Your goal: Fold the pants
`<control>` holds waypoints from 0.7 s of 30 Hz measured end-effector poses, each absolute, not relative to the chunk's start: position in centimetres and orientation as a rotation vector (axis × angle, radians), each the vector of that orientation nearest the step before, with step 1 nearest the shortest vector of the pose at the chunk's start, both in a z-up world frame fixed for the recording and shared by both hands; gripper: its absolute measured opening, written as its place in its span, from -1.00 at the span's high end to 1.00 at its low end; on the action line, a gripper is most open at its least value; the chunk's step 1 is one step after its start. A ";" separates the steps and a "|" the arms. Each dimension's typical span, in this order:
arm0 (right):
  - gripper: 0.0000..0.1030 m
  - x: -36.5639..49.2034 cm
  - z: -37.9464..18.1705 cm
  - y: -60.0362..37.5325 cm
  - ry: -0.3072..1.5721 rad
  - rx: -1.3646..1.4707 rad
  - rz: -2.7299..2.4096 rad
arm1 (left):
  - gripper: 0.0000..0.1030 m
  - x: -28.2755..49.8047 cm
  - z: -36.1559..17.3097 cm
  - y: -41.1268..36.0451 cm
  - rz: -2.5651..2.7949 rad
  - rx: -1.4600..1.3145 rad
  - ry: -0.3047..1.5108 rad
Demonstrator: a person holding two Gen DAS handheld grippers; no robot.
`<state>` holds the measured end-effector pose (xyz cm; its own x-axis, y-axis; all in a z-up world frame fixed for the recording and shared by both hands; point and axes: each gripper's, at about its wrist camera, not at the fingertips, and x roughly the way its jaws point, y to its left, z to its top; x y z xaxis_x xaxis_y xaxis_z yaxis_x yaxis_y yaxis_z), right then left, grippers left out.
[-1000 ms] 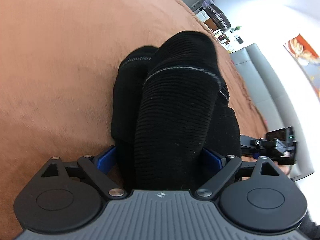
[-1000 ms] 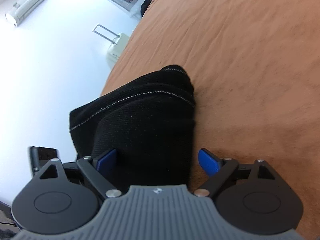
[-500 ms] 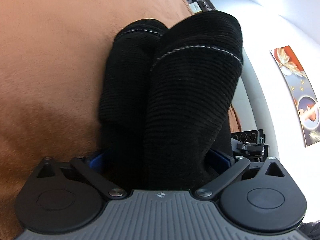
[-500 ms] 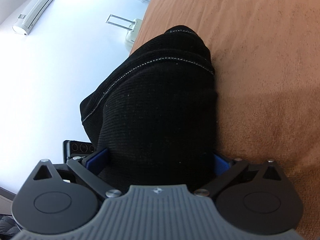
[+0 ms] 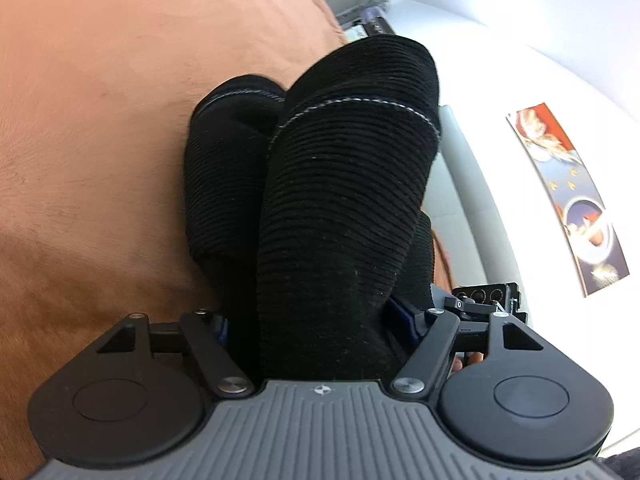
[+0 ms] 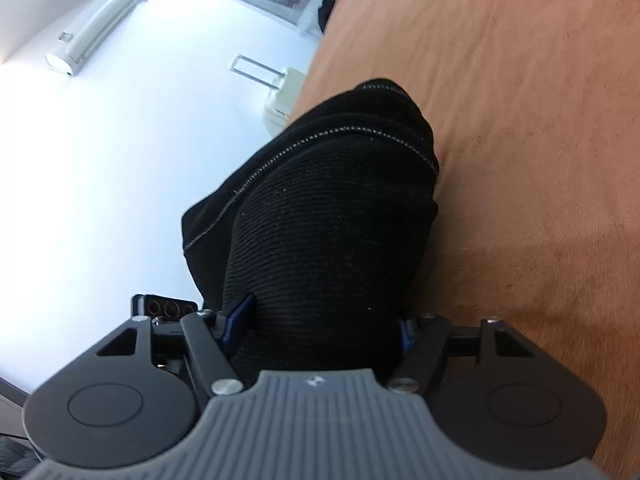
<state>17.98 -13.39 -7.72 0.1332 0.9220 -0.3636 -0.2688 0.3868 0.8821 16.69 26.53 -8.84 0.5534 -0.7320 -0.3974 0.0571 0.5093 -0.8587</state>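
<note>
Left gripper (image 5: 316, 320), black linkage arms with blue pads, jaws closing with a thick bunch of the black ribbed knit pants (image 5: 340, 208) between them; the blue fingers (image 5: 404, 316) are mostly buried in the cloth, so the pads look pressed into it. The pants rise as two bunched rolls with a pale stitched hem line across each, lifted above the brown plush bed cover (image 5: 100, 140) that fills the left of that view. Past the cloth on the right: a grey sofa back (image 5: 472, 184), a white wall with a colourful poster (image 5: 568, 200), and the other gripper's black camera block (image 5: 484, 296) just beside the pants. Right gripper (image 6: 320, 320), same build, jaws closing on another bunch of the same pants (image 6: 328, 220); the left blue finger (image 6: 238, 316) presses into the fabric, the right one is barely visible at the cloth edge. Pants hang over the bed edge here, the bed cover (image 6: 520, 140) to the right, white floor (image 6: 120, 160) to the left with a white long appliance (image 6: 96, 24) lying on it.
</note>
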 end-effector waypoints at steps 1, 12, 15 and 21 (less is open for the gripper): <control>-0.21 17.6 -7.1 -13.7 1.085 0.753 0.994 | -0.59 16.2 -8.3 26.4 -0.565 -0.918 0.854; -0.18 12.0 -3.0 -18.8 0.963 0.781 0.956 | -0.59 13.1 -5.0 22.4 -0.654 -0.860 0.823; -0.18 10.7 -3.2 -20.9 0.949 0.798 0.927 | -0.59 12.7 -4.9 20.8 -0.675 -0.842 0.842; -0.18 8.5 -4.0 -24.8 0.919 0.841 0.862 | -0.59 14.2 -5.0 16.2 -0.729 -0.806 0.901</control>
<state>8.47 -24.81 -3.96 0.3471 0.8861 -0.3071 -0.2501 0.4031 0.8803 14.23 16.21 -5.00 0.4331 -0.8164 -0.3819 0.2032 0.5012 -0.8411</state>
